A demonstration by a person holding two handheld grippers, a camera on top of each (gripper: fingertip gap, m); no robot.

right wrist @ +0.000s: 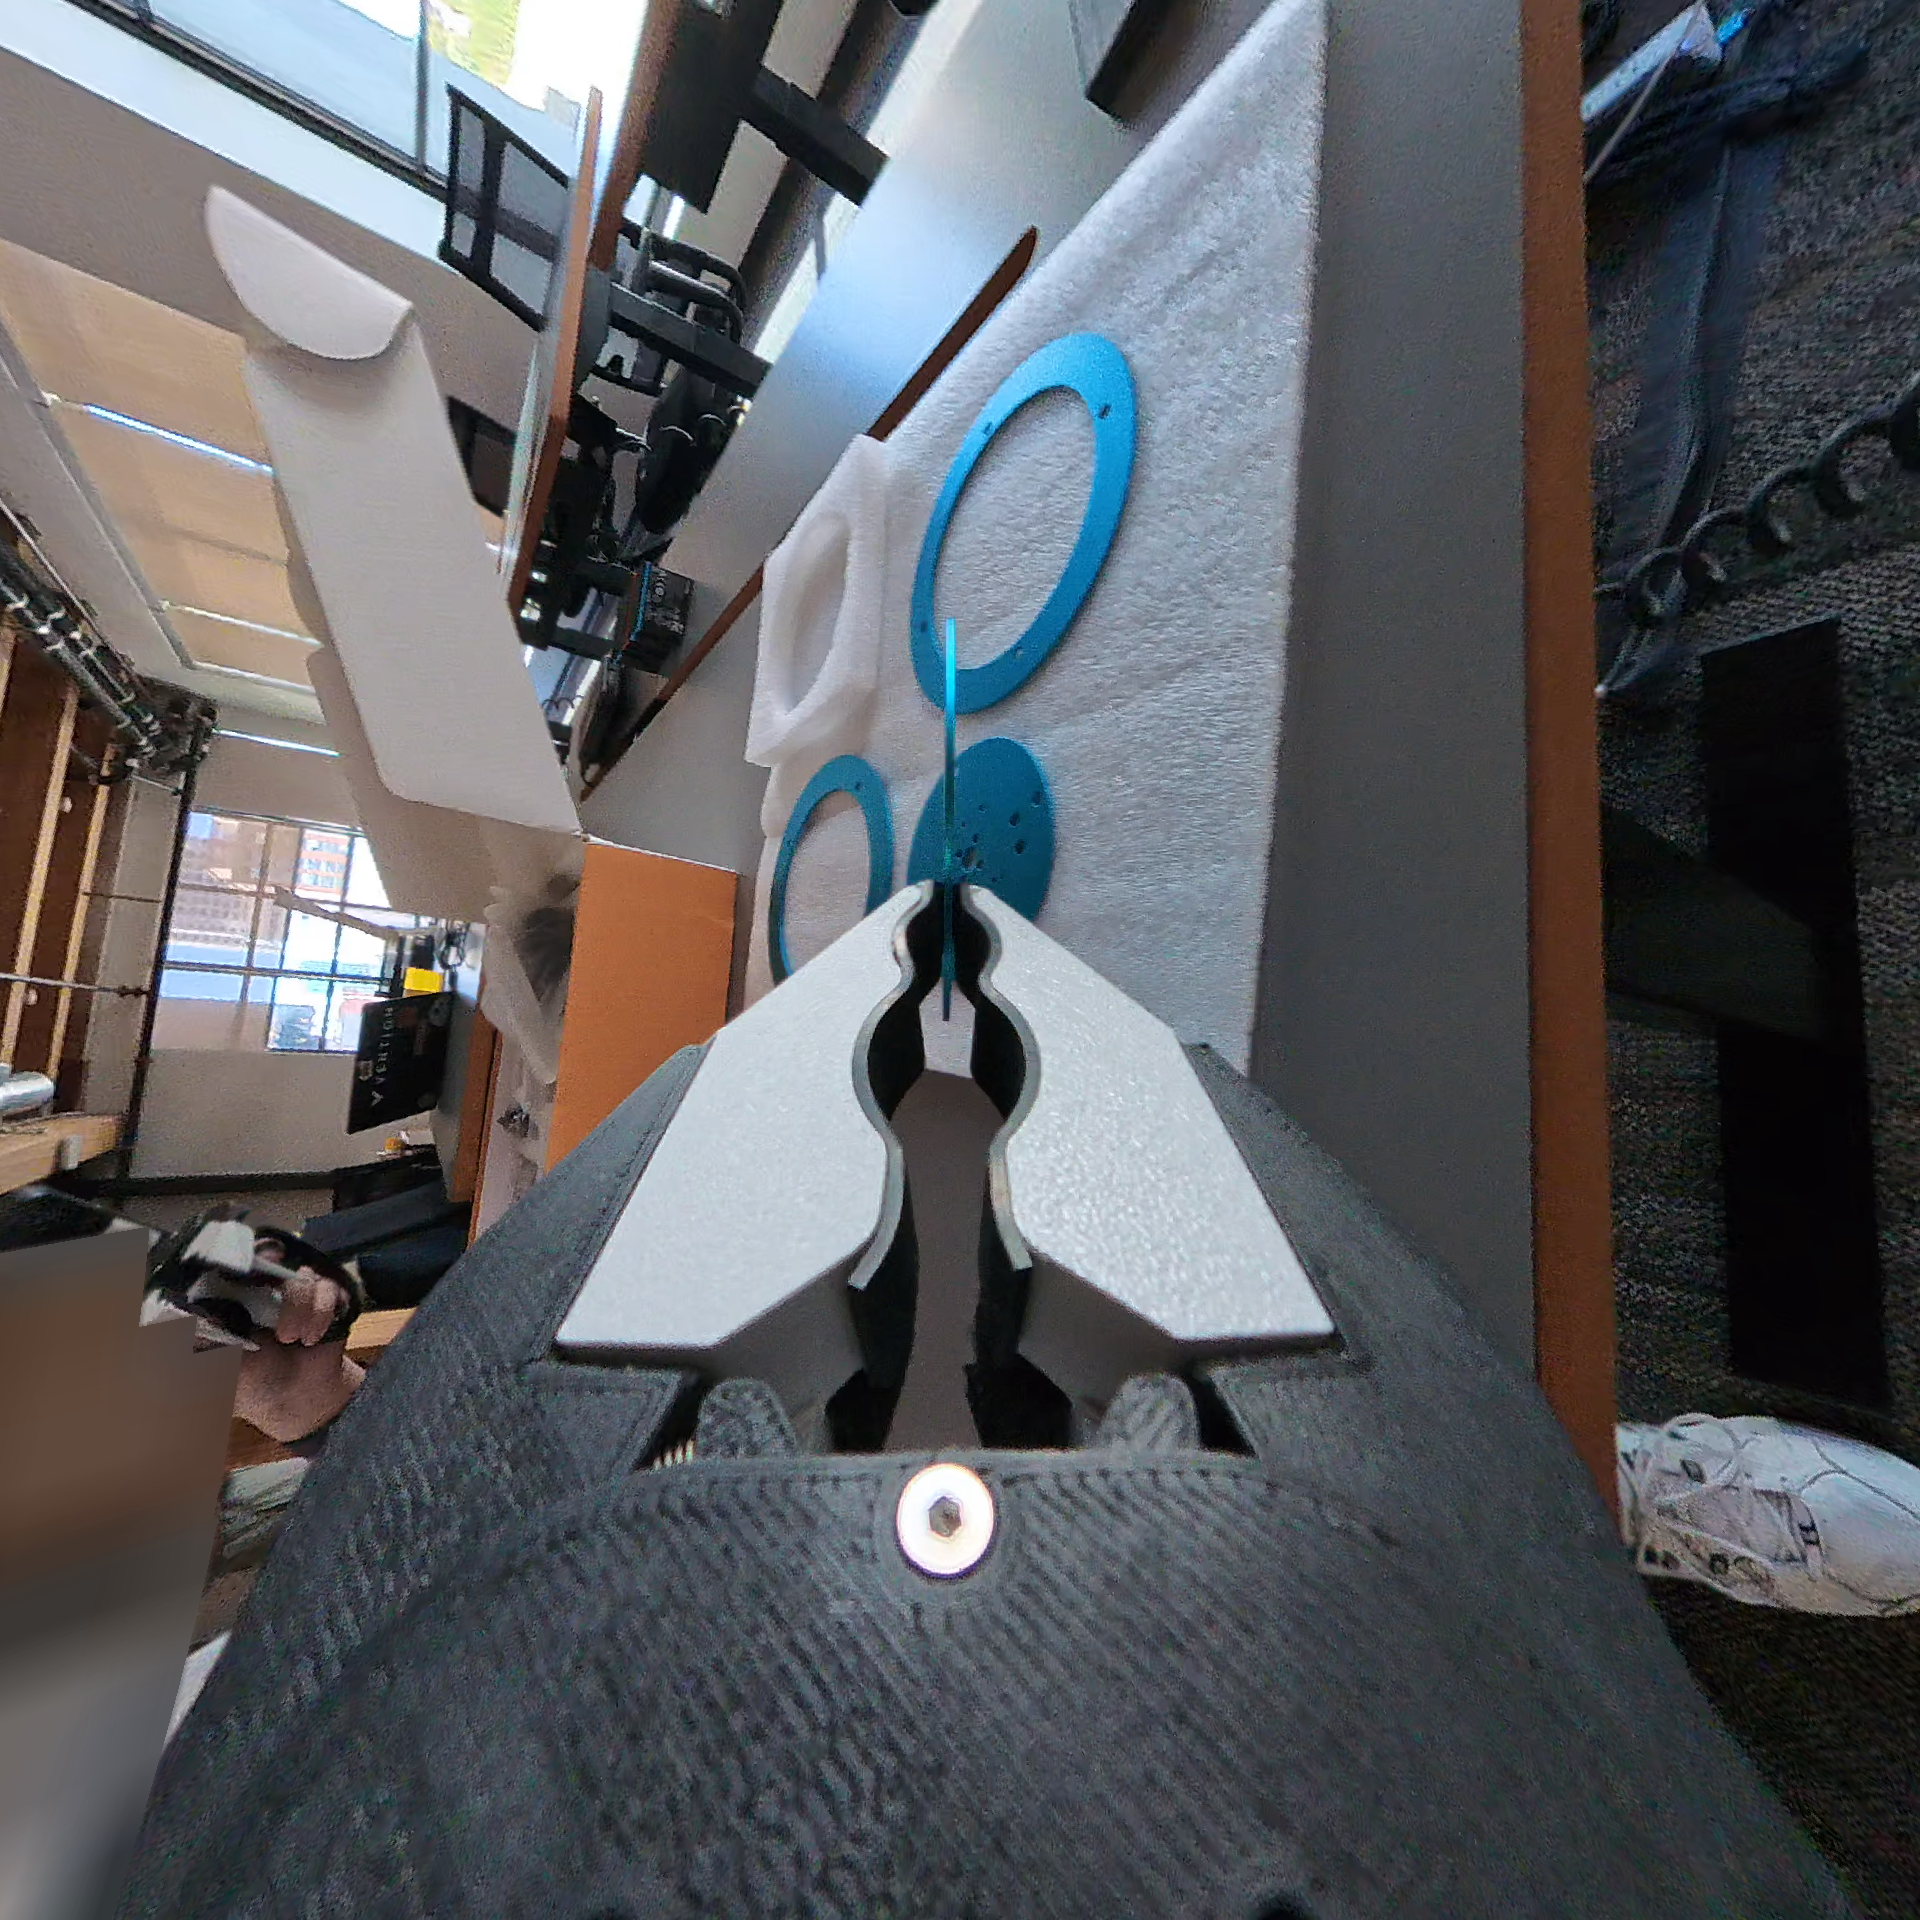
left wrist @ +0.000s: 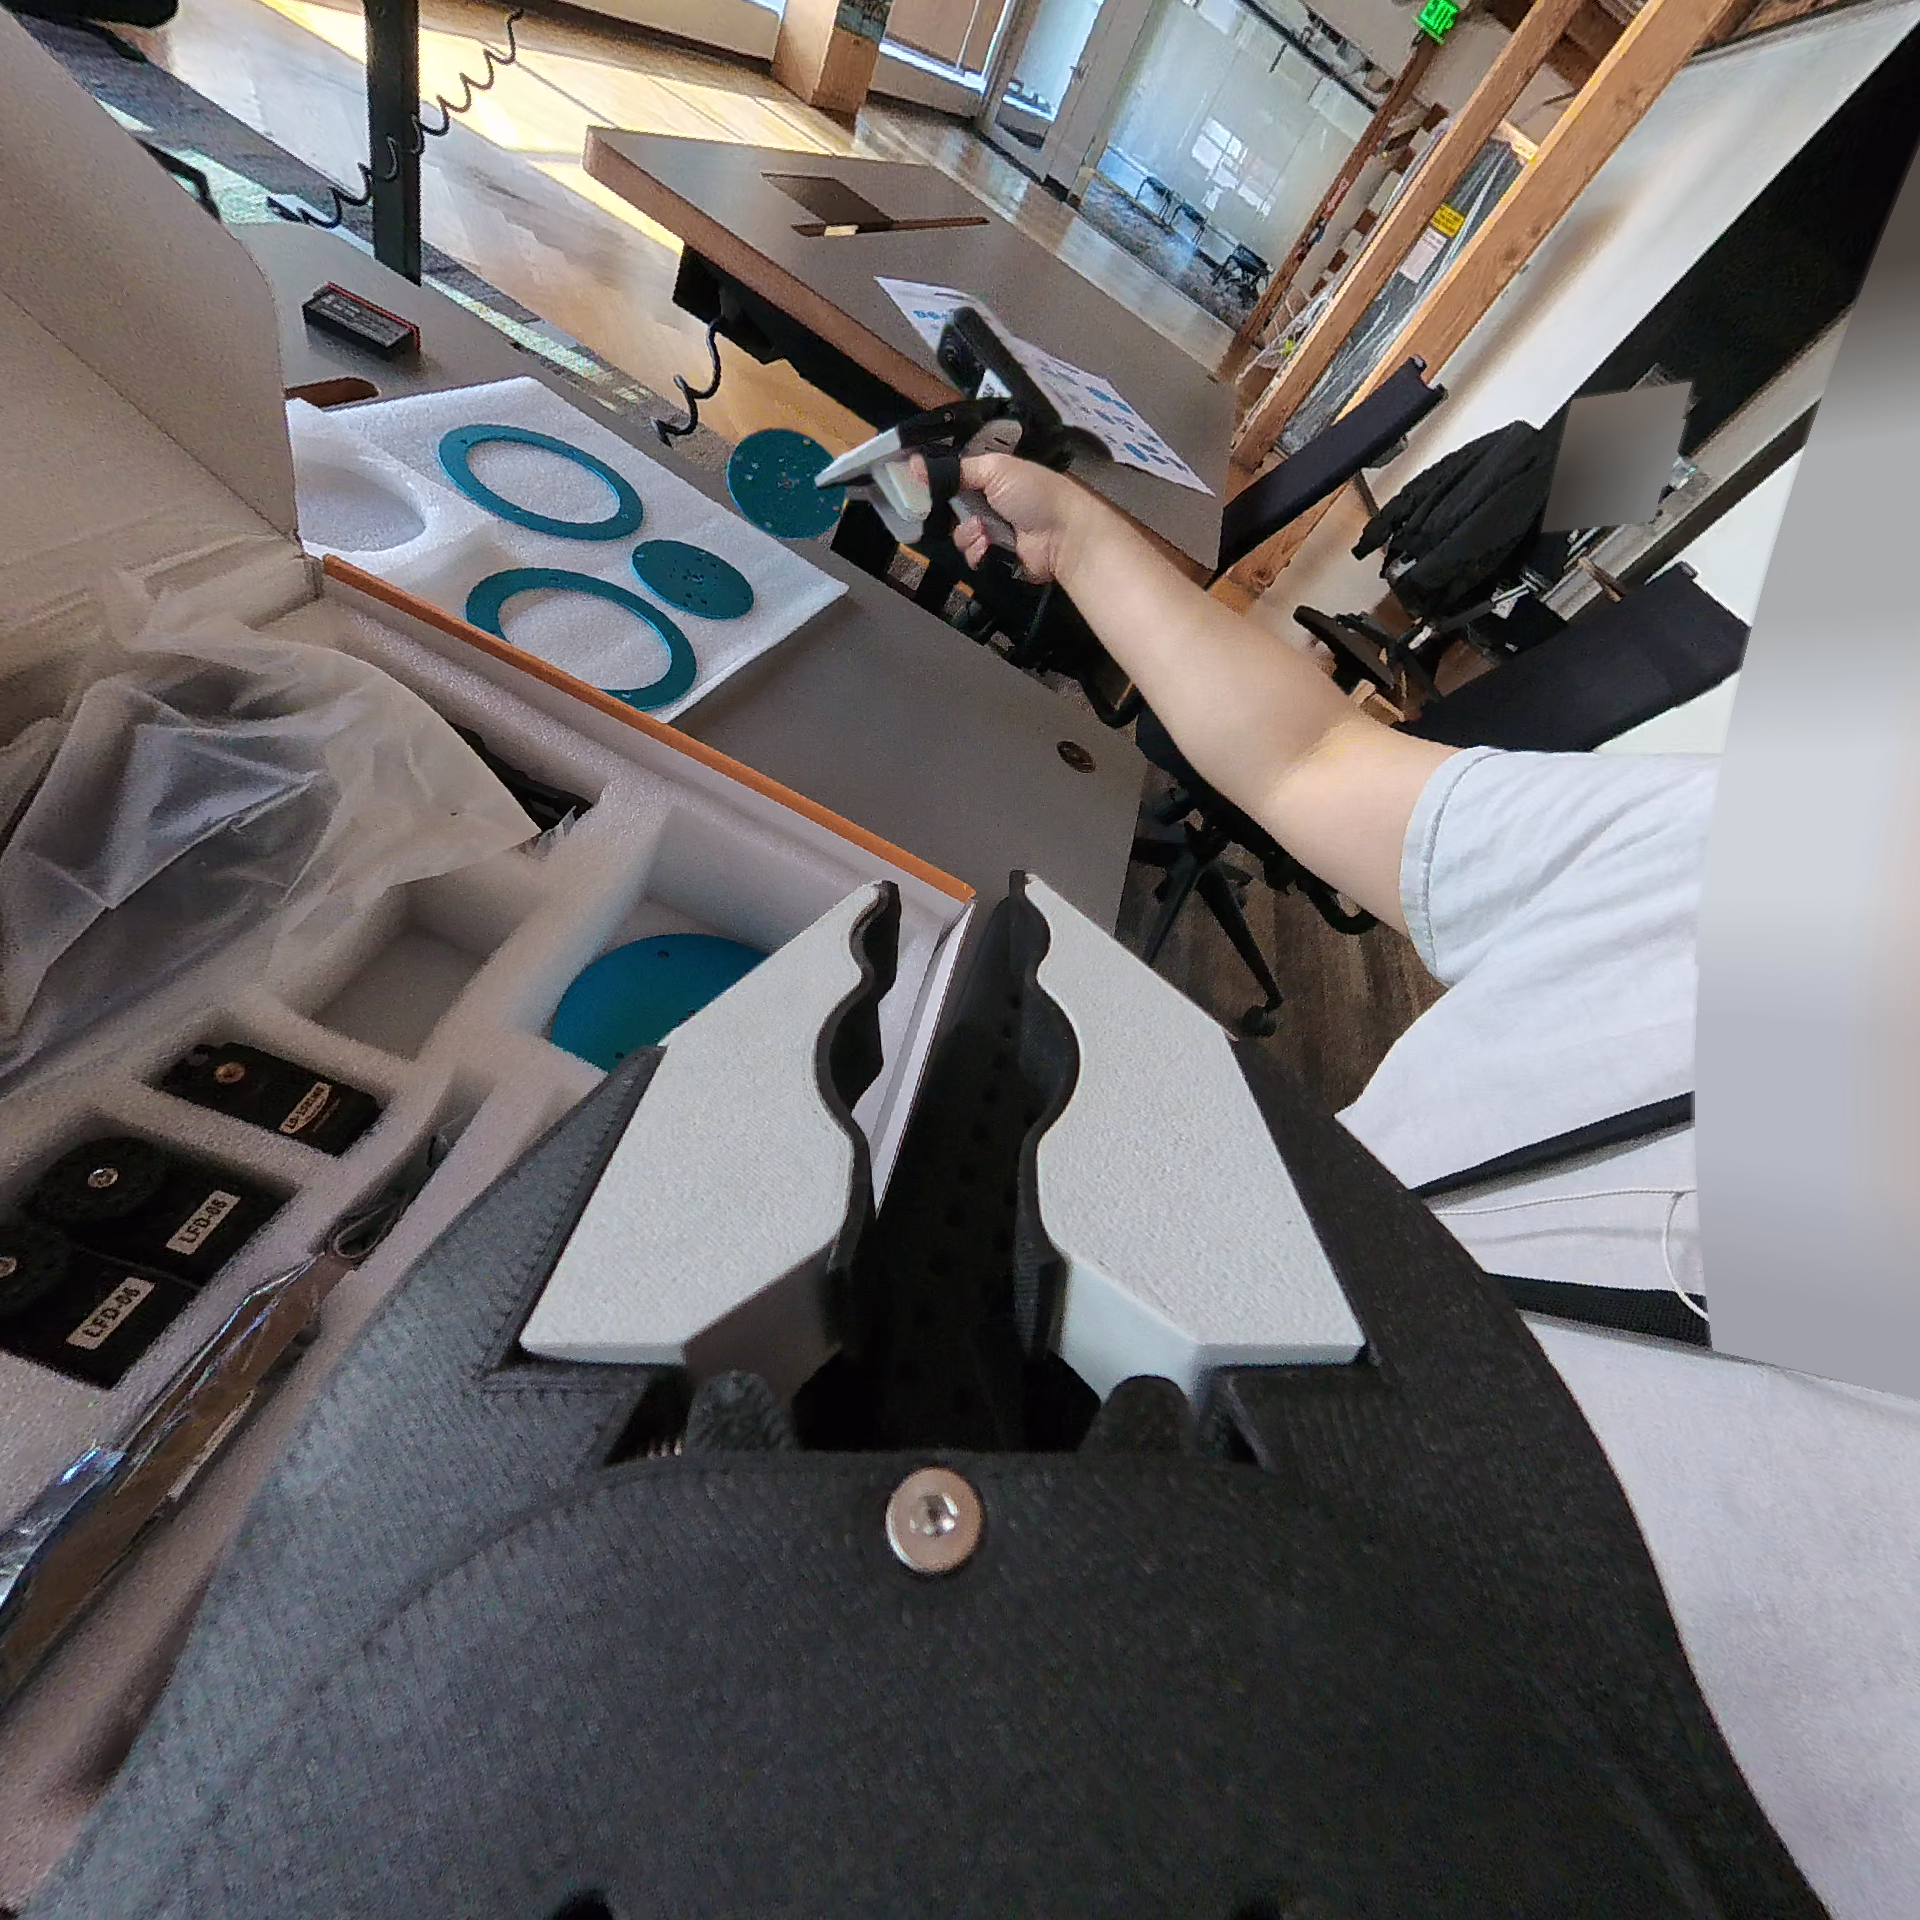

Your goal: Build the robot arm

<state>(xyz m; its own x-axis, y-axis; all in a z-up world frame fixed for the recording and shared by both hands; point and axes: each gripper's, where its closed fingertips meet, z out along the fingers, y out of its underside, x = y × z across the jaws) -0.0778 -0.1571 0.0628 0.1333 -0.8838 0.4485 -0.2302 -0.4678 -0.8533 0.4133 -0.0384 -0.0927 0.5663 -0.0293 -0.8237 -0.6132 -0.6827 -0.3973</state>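
Note:
My right gripper (right wrist: 948, 891) is shut on a thin teal disc (right wrist: 950, 810), seen edge-on and held in the air above a white foam sheet (right wrist: 1195, 623). On the foam lie a large teal ring (right wrist: 1075, 361), a smaller teal ring (right wrist: 844, 774) and a flat teal disc (right wrist: 997, 821). The left wrist view shows the same gripper (left wrist: 831, 478) holding its disc (left wrist: 784, 483) beyond the foam's (left wrist: 769, 592) far edge. My left gripper (left wrist: 951, 888) is nearly shut and empty. It hovers over the corner of an open foam-lined box (left wrist: 727, 862), near another teal disc (left wrist: 644, 997) in a compartment.
The box also holds black servos (left wrist: 270, 1101), a crumpled plastic bag (left wrist: 208, 748) and a shiny metal tool (left wrist: 156, 1403). The grey desk (left wrist: 883, 707) ends just past the foam. A person's arm (left wrist: 1195, 644) spans the right. Office chairs (left wrist: 1558, 644) and a second table (left wrist: 935, 239) stand beyond. Some 55 cm of space lies between my two pairs of fingers.

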